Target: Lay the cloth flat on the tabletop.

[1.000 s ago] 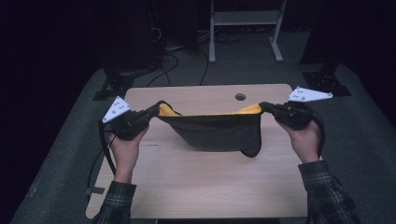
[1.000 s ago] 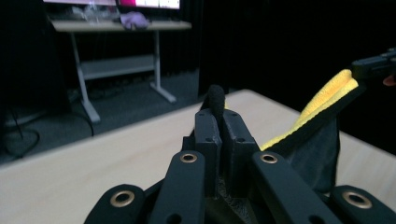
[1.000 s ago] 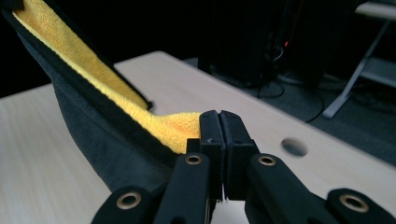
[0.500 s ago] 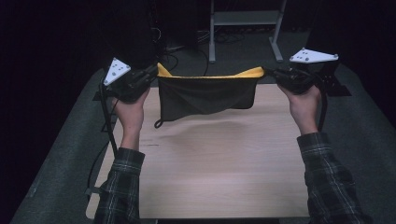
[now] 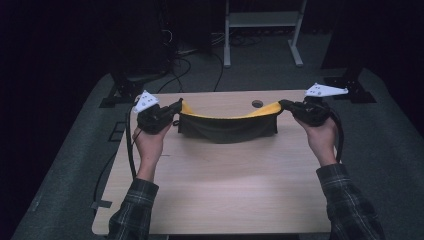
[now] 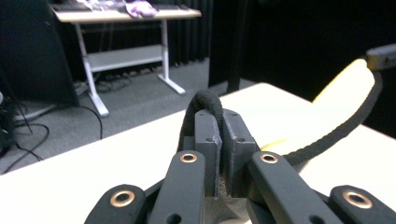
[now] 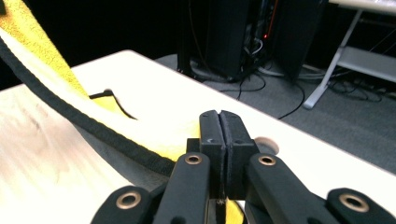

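Item: a dark fabric pouch (image 5: 227, 129) with a yellow lining (image 5: 260, 110) and a black corded rim (image 6: 336, 135).
Item position: the pouch is hanging stretched between the two tongs over the far half of the worktop (image 5: 220, 195), its rim sagging in the middle; whether its lower edge is touching the wood cannot be told.
Left tongs (image 5: 176, 107): the jaws are pinching tight on the left end of the pouch; in the left gripper view the black cord is looping over the clamped jaw tips (image 6: 223, 128).
Right tongs (image 5: 284, 104): the jaws are pressing together on the right end of the pouch; in the right gripper view yellow fabric is showing just below the jaws (image 7: 219, 140).
Hands: the left hand (image 5: 150, 135) and the right hand (image 5: 320, 131) are gripping the tool bodies; plaid sleeves (image 5: 345, 205) are entering from the near edge.
Worktop detail: a round hole (image 5: 257, 104) is sitting just behind the pouch rim.
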Demonstrator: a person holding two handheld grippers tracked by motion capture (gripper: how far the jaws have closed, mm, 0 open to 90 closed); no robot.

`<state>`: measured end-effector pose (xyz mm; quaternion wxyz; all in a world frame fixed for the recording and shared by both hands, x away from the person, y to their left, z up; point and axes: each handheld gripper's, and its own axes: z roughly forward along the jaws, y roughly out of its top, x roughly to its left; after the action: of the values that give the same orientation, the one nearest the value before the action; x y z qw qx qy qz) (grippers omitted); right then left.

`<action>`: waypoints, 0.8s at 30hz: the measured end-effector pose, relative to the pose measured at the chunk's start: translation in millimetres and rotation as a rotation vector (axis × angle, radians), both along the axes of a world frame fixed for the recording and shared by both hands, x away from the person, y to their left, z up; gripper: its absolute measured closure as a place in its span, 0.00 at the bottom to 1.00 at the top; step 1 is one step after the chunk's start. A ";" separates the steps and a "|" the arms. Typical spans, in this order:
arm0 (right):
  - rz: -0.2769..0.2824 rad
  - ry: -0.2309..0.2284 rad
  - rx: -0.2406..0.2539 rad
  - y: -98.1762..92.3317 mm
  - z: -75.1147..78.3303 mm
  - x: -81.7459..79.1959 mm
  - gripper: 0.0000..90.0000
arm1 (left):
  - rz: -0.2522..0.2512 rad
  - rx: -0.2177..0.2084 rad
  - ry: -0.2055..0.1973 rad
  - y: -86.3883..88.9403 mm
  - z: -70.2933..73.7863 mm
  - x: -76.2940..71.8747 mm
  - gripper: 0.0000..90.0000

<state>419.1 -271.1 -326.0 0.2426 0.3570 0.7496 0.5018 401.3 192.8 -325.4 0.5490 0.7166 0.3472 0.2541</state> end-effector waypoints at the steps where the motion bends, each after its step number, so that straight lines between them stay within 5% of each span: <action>1: 0.000 0.002 0.001 -0.7 -2.2 -1.5 0.98 | -0.004 0.011 0.006 -0.8 -3.0 -3.1 0.96; 13: 0.037 0.041 -0.007 -5.5 -29.3 -27.8 0.97 | -0.045 0.025 0.076 3.1 -32.9 -31.9 0.96; 24: 0.097 0.117 -0.061 -4.0 -62.9 -64.0 0.97 | -0.076 0.075 0.158 11.6 -69.1 -75.8 0.96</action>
<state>355.1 -275.1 -388.9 0.1846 0.3414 0.7938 0.4683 325.6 204.4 -394.6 0.5020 0.7671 0.3522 0.1883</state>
